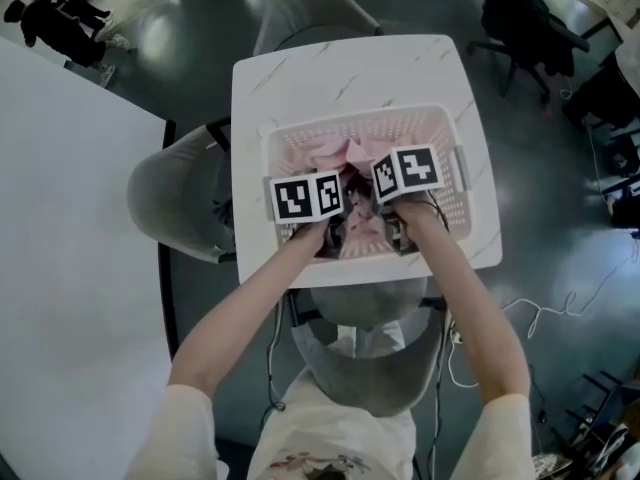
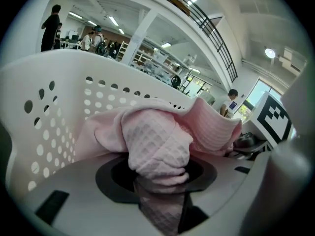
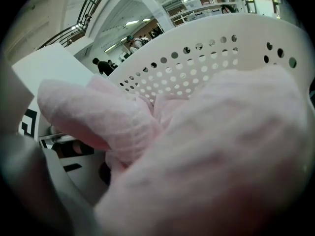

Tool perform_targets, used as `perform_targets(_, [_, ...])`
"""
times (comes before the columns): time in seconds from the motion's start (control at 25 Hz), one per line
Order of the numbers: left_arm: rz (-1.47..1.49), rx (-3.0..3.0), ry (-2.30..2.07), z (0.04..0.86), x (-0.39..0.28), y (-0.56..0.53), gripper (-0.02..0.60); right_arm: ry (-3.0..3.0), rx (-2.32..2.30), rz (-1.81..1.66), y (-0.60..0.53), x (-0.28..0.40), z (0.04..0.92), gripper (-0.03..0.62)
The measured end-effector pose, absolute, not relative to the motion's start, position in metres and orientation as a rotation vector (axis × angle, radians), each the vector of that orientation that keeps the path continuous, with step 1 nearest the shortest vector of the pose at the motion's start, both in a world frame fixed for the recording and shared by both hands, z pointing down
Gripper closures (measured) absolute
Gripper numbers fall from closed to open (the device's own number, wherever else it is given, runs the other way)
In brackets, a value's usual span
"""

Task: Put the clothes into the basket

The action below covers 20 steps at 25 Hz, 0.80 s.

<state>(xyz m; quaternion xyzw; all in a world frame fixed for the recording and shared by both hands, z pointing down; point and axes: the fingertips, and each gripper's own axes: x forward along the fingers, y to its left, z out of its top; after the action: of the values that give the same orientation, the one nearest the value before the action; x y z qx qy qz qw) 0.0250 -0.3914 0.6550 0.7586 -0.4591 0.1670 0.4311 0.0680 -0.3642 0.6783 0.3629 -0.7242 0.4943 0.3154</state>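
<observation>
Two grippers sit low in the basket point(image 1: 452, 196). The left gripper point(image 2: 160, 193) has its jaws pinched on a fold of the pink cloth point(image 2: 158, 144). Cloth smothers the right gripper point(image 1: 396, 220), hiding its jaws, so its grip is unclear. The basket stands on the table point(image 1: 300, 68).

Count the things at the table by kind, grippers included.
White basket: 1
Pink cloth heap: 1
Grippers: 2, the left gripper and the right gripper
Total: 4
</observation>
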Motion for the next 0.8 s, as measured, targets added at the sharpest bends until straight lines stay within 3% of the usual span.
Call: perform_targets(0.8, [0.613, 1.809, -1.152, 0.72, 0.027, -0.412, 0.367, -1.762, 0.921, 1.275, -0.381, 0.078, 0.737, 0.41])
